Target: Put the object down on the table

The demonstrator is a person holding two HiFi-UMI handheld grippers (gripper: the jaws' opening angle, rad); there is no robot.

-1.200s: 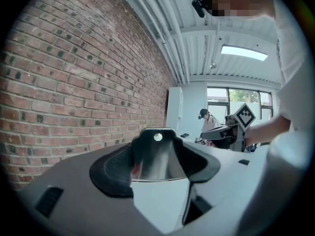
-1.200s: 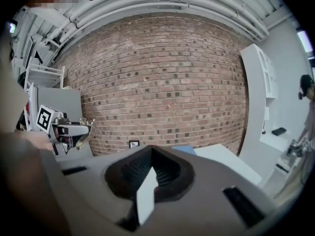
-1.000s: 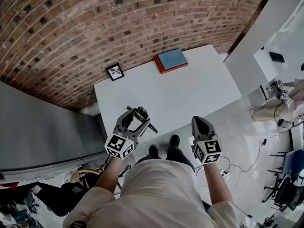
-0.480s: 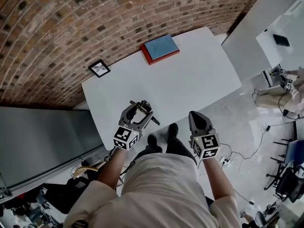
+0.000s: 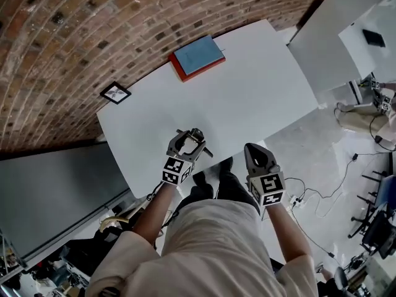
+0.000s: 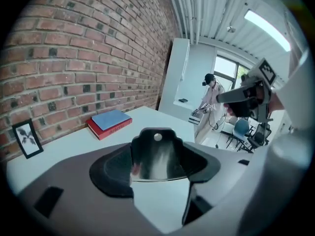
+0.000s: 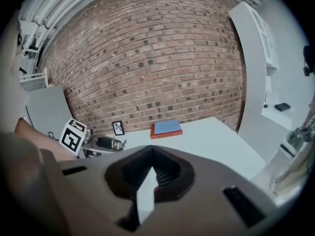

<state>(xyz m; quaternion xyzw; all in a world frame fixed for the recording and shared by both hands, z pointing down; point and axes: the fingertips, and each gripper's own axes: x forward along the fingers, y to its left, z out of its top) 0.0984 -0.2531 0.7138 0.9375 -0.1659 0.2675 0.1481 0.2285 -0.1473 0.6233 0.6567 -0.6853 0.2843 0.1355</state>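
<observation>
From where I stand, the person faces a white bench (image 5: 247,98) set against a brick wall (image 5: 93,30), one tool in each hand.

The left tool (image 5: 189,140) reaches out over the near edge of the bench, towards its left end. Its jaws stand wide and are clamped on a metal object (image 5: 193,135), a shiny piece with a dark outline. Seen along that tool (image 6: 160,167), the metal object (image 6: 157,154) spans the gap from one pad to the other, with a small pale dot near its top edge and the white bench surface showing below it. It is over the bench and in the tool's grip. Whether its underside touches the surface I cannot tell.

The right tool (image 5: 253,148) hangs off the bench's near edge, above the pale floor (image 5: 322,159), well apart from the left one. Its jaws (image 7: 151,156) are drawn together at the tips with nothing between them; only a thin sliver of bench shows behind. From that side the metal object (image 7: 110,142) shows at the far left, just past the marker cube.

At the back of the bench, close to the wall, a blue book (image 5: 197,51) lies flat on a red book (image 5: 185,74). A small picture frame (image 5: 115,93) stands at the bench's back left corner. Further off, another person (image 6: 210,102) stands near a window.
</observation>
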